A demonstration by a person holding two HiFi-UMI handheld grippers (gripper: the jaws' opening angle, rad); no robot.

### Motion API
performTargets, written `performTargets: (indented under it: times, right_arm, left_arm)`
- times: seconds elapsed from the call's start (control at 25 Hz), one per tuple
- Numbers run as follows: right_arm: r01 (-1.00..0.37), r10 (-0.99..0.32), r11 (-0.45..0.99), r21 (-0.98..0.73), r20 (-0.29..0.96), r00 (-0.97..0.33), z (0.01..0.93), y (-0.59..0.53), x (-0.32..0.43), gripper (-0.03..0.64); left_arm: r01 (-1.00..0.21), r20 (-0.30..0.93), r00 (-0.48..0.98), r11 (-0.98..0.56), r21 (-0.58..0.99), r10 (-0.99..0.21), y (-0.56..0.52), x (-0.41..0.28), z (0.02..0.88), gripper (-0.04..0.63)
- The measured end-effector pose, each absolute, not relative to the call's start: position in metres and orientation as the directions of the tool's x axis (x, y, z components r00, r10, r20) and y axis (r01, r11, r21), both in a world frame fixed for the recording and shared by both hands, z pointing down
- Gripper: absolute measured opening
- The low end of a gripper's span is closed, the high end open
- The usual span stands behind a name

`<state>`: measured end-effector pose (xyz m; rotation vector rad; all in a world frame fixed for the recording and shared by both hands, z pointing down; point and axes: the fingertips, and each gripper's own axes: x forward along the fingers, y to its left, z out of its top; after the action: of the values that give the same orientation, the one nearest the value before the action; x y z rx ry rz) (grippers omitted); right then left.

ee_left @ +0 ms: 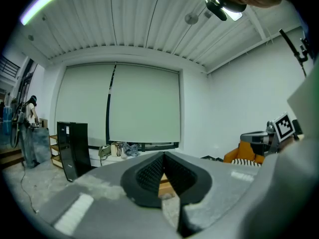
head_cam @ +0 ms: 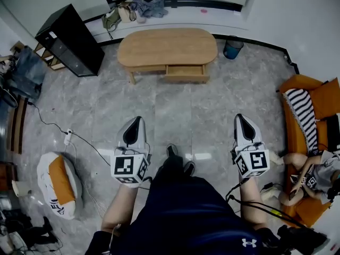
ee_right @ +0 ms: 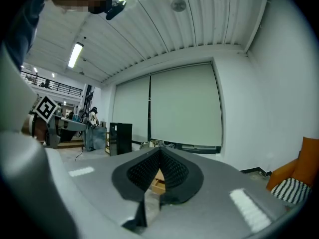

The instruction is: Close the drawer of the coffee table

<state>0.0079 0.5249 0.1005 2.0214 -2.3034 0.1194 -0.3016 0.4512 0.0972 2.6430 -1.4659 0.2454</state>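
Note:
The oval wooden coffee table (head_cam: 167,45) stands on the grey tiled floor well ahead of me. Its drawer (head_cam: 185,71) sticks out from the front, right of centre. My left gripper (head_cam: 137,121) and right gripper (head_cam: 239,118) are held level at waist height, far short of the table, both shut with nothing between the pads. In the left gripper view the gripper (ee_left: 163,155) has its tips touching, and a sliver of the wooden table (ee_left: 165,186) shows below them. The right gripper (ee_right: 160,151) likewise frames a bit of the drawer (ee_right: 158,181).
A black cabinet (head_cam: 71,39) stands at the far left. An orange sofa (head_cam: 303,89) with a seated person (head_cam: 313,177) is on the right. A blue bin (head_cam: 232,49) sits right of the table. A white and orange bag (head_cam: 57,184) and cables (head_cam: 79,141) lie on the floor at left.

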Motion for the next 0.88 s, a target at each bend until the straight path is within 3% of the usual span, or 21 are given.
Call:
performTargets:
  times: [0.88]
  right_arm:
    - [-0.998,-0.965,0.056,0.007,0.256,-0.052,0.137,0.340,0.044,0.002]
  left_arm:
    - [-0.834,0.251,0.544,-0.550,0.053,-0.801,0.238,-0.283,0.131,0.002]
